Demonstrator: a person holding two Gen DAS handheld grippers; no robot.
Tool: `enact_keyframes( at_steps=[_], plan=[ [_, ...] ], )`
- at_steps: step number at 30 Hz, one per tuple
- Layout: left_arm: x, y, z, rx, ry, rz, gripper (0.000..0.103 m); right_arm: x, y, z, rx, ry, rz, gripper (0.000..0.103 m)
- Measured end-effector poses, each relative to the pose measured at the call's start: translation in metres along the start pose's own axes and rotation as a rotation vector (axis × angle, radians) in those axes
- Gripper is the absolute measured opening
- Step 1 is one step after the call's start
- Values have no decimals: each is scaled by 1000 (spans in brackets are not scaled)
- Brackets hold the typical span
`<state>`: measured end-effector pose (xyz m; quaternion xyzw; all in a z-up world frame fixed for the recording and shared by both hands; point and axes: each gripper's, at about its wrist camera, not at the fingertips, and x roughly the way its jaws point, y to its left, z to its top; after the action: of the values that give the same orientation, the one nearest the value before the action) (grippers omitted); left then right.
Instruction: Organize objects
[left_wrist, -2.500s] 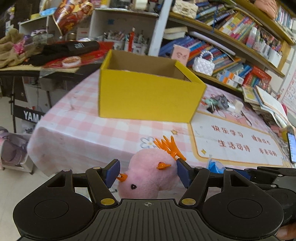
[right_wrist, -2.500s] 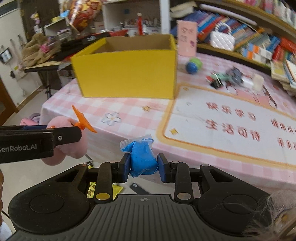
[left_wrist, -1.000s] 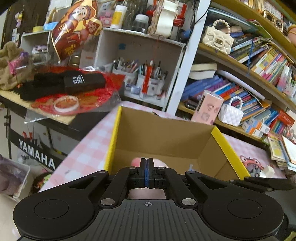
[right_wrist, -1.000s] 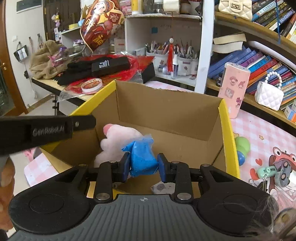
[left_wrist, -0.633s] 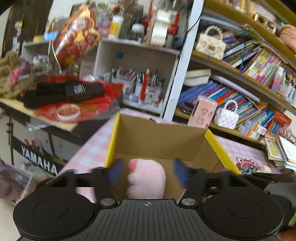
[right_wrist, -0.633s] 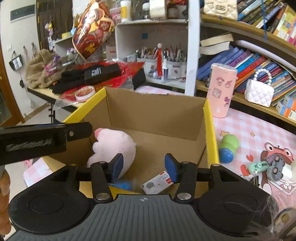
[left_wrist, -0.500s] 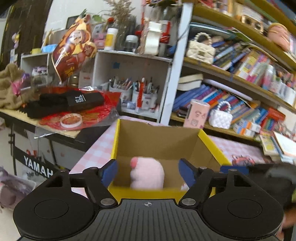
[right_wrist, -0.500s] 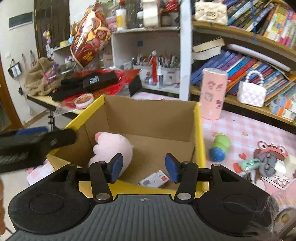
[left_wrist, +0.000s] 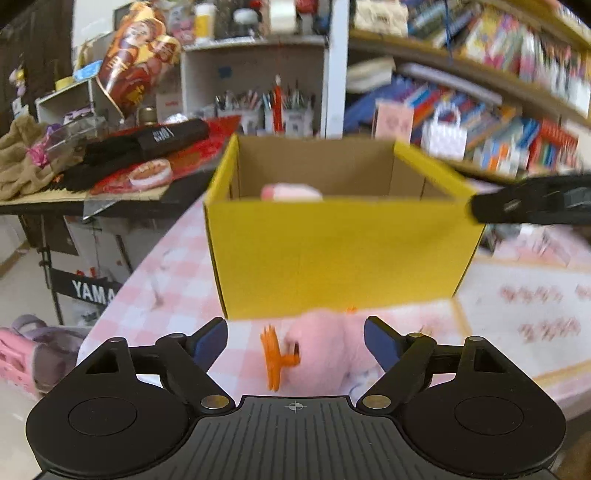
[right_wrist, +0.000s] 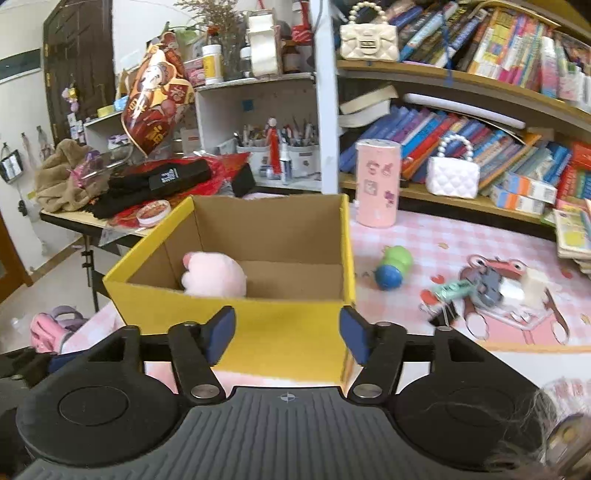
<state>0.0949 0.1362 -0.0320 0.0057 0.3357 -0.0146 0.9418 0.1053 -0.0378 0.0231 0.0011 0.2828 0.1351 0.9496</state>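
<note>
Where legible, "YAMA" lettering (left_wrist: 93, 293).

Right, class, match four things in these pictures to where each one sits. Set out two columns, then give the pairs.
Things:
1. soft toy with orange parts
2. green-and-blue toy
3. white handbag
4. plain pink soft toy

Places:
A. on a bookshelf
B. inside the yellow box
C. on the tablecloth, right of the box
D. on the tablecloth, in front of the box's near wall

Pairs: 1-D, 2-C, 3-A, 4-B
</note>
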Motion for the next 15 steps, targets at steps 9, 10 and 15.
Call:
enact_keyframes(
  at_steps=[9, 10, 15],
  plan=[
    [29, -14, -6, 60, 50, -25, 84, -19, -8, -37, 35, 93, -29, 67],
    [31, -17, -7, 72, 53, -25, 84, -20, -8, -40, 33, 101, -30, 67],
    [41, -25, -8, 131, 61, -19, 85, -22, -9, -48, 35, 118, -45, 67]
  ],
)
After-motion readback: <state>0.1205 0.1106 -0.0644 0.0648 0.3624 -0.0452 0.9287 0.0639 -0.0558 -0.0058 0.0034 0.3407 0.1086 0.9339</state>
